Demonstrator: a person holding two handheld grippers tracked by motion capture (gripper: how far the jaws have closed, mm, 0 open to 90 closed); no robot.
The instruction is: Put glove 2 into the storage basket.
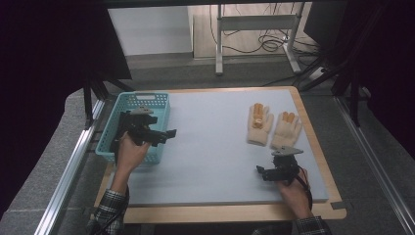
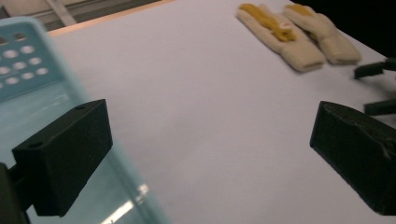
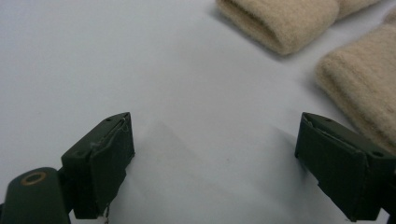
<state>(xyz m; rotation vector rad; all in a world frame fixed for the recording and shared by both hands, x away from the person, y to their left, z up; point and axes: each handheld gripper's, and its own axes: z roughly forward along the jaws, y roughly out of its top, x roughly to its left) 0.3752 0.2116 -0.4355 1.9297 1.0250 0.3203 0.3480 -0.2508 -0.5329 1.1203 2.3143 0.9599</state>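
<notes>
Right gripper (image 1: 261,171): jaws spread wide, empty, low beside two cream knit gloves (image 1: 271,126); judged approaching for a pick. Left gripper (image 1: 166,133): likewise agape, empty, over the teal basket (image 1: 117,112) rim. Next move calls for closing onto the nearer glove's cuff.

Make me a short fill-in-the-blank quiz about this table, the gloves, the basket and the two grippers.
1. The two cream gloves lie side by side on the ____ side of the table.
2. The left gripper hovers by a basket coloured ____.
3. The right gripper has its jaws ____.
4. The gripper nearer the gloves is the ____ one.

Missing words: right; turquoise; open; right
</notes>
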